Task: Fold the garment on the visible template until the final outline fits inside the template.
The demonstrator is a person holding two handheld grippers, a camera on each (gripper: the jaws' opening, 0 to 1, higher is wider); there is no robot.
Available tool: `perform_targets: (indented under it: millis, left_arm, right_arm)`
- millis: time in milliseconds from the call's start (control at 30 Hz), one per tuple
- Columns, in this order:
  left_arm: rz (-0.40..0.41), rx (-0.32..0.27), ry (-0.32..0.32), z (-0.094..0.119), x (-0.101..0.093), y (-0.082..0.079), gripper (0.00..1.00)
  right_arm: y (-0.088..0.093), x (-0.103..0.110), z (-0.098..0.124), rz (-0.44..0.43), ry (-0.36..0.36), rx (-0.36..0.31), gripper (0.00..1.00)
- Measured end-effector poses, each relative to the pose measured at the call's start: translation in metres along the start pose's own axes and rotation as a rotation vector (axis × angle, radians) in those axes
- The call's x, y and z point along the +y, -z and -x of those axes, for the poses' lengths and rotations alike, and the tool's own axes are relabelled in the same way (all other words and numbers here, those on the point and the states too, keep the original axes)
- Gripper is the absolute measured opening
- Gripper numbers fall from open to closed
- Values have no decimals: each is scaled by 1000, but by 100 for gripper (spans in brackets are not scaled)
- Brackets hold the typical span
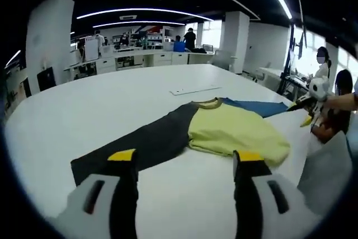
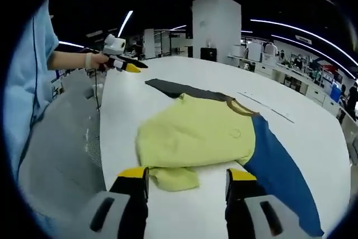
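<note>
Both my grippers are off the cloth right now, so here's the state of play. My left gripper point(image 1: 185, 160) hangs over the white bench point(image 1: 100, 110) with its yellow-tipped jaws spread wide and nothing between them. My right gripper point(image 2: 186, 174) is the same: jaws wide apart, empty, just short of the shirt's near edge.

The yellow shirt point(image 2: 196, 132) lies flat on the bench, bunched into a roughly squarish shape, its brown-trimmed collar point(image 2: 241, 106) facing away from my right side. It sits on the template, a long strip with a dark grey half point(image 1: 145, 141) running out one way and a blue half point(image 2: 274, 166) running out the other. In the left gripper view the shirt point(image 1: 235, 130) covers the join of the two colours.

So, how far along? I'd say partly folded. A loose flap point(image 2: 174, 177), maybe a sleeve, pokes out past the body right in front of my right jaws, and the near edge looks to hang over the strip onto bare bench. That still needs tucking in, and the outline wants narrowing before it fits. Not finished, by my reckoning.
</note>
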State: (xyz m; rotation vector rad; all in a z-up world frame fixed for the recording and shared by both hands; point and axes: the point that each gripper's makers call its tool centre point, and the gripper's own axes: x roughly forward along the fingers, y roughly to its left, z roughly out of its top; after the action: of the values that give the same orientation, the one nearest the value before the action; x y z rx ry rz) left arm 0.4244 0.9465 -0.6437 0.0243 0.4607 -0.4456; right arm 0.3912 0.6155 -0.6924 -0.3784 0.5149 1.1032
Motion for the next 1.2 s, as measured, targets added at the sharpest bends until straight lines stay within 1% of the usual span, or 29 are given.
perform_targets:
  millis: [67,133,167,200,233,267,300,333,367,467,500,567,667,700,800,833,867,967,1033,1067,1100,1133,1167,1200]
  left_arm:
    - [10,-8,10,2,-11,1,65]
    - [7,-6,15,4,-18,5,65]
    - [8,-7,17,5,-20,6,65]
    - [14,-6,18,6,-24,8,65]
    - [24,-9,16,7,-26,10,64]
    - [28,-11,16,7,-25,12,64]
    - [32,-11,13,7,-26,13,64]
    - [43,-15,9,9,-26,14,64]
    - [47,-18,9,11,-28,15,64]
    - [56,-24,0,15,-29,17,63]
    - [61,-24,-4,17,-28,19,63]
    - [72,-19,-4,20,-29,24,63]
    - [81,-20,-16,29,-28,29,63]
    - [87,-23,-20,30,-28,29,63]
    - [96,-28,-29,35,-26,31,62]
    - [97,-28,-31,36,-26,31,62]
    - [97,-25,-33,37,-26,33,62]
    - [104,-22,-39,39,-26,35,61]
    - [107,-23,-38,40,-27,36,61]
    - [109,-21,-31,40,-29,36,61]
    - [109,-20,-26,39,-30,37,61]
    - [109,-17,-20,38,-32,37,61]
    - [108,-16,-18,37,-32,37,60]
    - [106,-13,-11,34,-36,36,60]
  right_arm:
    - [-5,16,-10,71,-47,2,40]
    - [-7,33,-21,175,-91,12,38]
    - [-6,40,-28,250,-94,37,37]
    - [-6,44,-31,286,-101,42,35]
    - [-5,52,-37,334,-125,44,32]
    - [-4,57,-40,352,-141,50,29]
    - [-4,60,-44,372,-146,56,28]
    - [-3,64,-49,409,-154,61,28]
    - [-2,63,-53,461,-146,71,28]
    - [10,64,-66,660,-149,141,26]
    - [12,66,-69,670,-157,142,23]
    - [9,69,-73,662,-153,128,18]
    - [12,74,-79,699,-176,153,17]
    - [12,75,-81,701,-174,148,16]
    - [11,74,-86,722,-165,151,6]
    - [10,72,-88,725,-166,155,4]
    - [9,69,-89,712,-159,158,1]
    - [4,64,-89,674,-158,158,0]
    - [-5,61,-85,597,-167,145,0]
    - [-14,57,-82,592,-171,139,0]
    - [-19,55,-80,568,-182,134,0]
    - [-27,48,-78,486,-180,131,0]
    - [-30,45,-77,464,-179,127,0]
    - [-42,36,-76,404,-175,102,0]
